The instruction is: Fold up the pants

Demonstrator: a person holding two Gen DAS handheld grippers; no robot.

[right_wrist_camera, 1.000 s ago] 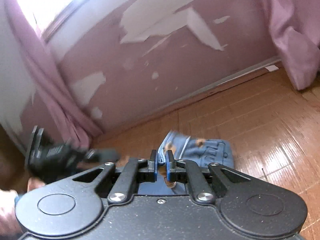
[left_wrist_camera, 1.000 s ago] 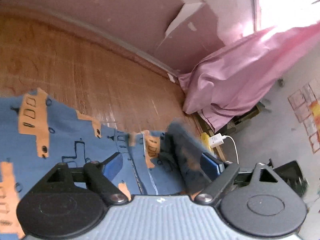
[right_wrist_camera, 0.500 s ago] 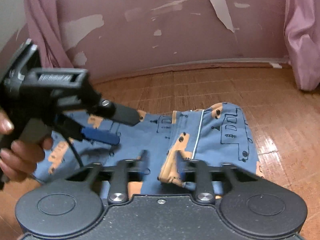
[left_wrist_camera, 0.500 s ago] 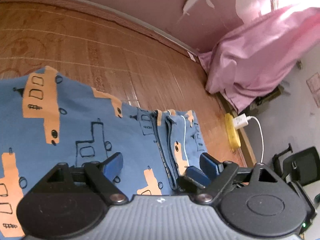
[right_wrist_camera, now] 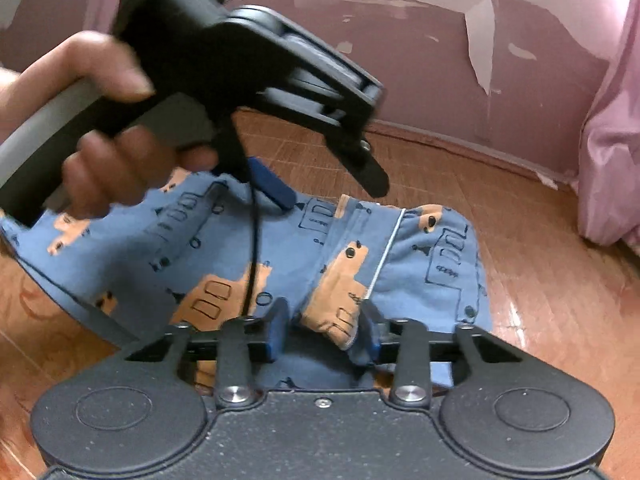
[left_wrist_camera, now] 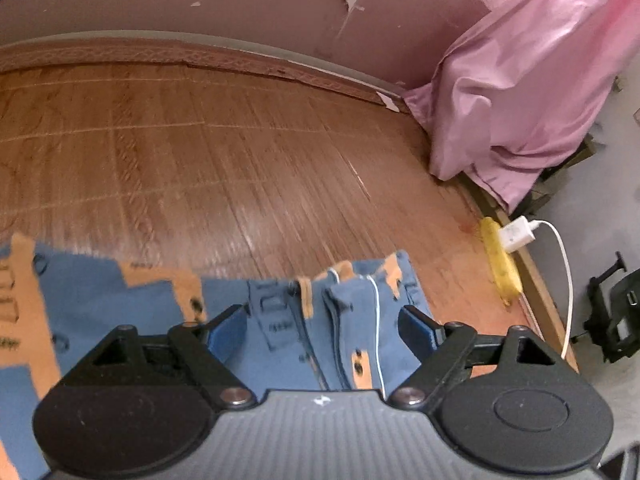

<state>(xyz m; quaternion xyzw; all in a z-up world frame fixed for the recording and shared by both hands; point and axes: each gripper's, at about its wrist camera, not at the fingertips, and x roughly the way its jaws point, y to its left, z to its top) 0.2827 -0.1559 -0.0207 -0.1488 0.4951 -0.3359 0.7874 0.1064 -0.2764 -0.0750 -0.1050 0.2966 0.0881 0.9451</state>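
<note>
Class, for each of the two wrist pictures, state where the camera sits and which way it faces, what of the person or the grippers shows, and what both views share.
Left wrist: sits on the left gripper, facing forward over the blue patterned pants and wooden floor toward a pink curtain; only its own open fingers show.
Right wrist: sits on the right gripper, open, facing the peeling wall; the left gripper and the hand holding it show.
Shared: pants, floor, wall, curtain.

Right gripper (right_wrist_camera: 324, 330) jaws now apart, pants (right_wrist_camera: 400, 256) released onto floor (right_wrist_camera: 540, 280).
</note>
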